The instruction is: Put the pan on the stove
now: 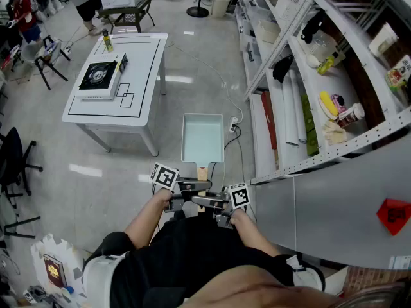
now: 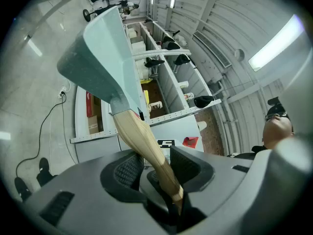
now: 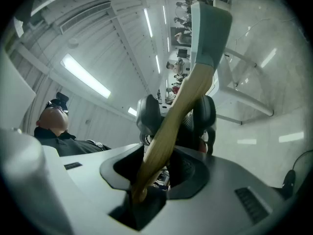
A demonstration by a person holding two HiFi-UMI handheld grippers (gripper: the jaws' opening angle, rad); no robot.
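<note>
We are looking at one pan [image 1: 203, 138], pale teal, rectangular and empty. It is hanging in the air over the floor at the centre of the head view, touching nothing below it. Its one wooden handle [image 1: 202, 172] is pointing down the frame toward the person.

Two grippers are sharing that handle. The left gripper [image 1: 185, 190] is gripping it from the left of the frame, jaws clamped on the wood. In its own view the handle [image 2: 144, 148] is running up between the pads to the pan body [image 2: 105, 58]. The right gripper [image 1: 217, 204] is doing the same from the right, jaws pressing the handle [image 3: 178, 109] with the pan [image 3: 208, 28] sticking up beyond.

One stove [image 1: 97, 76], a single-burner portable unit, is sitting on the one white bench [image 1: 146, 69] in the upper left of the head view, well apart from the pan. One bottle [image 1: 107, 40] is standing just above the stove in the frame, on the same bench. Shelving [image 1: 302, 76] is filling the right side.

We are judging this as the carry step: the pan is lifted and secured but is not yet near the burner. The next move is likely calling for a walk toward the upper left while keeping the pan level. Then it needs lowering square onto the burner without touching the bottle, and both pairs of jaws need to open.
</note>
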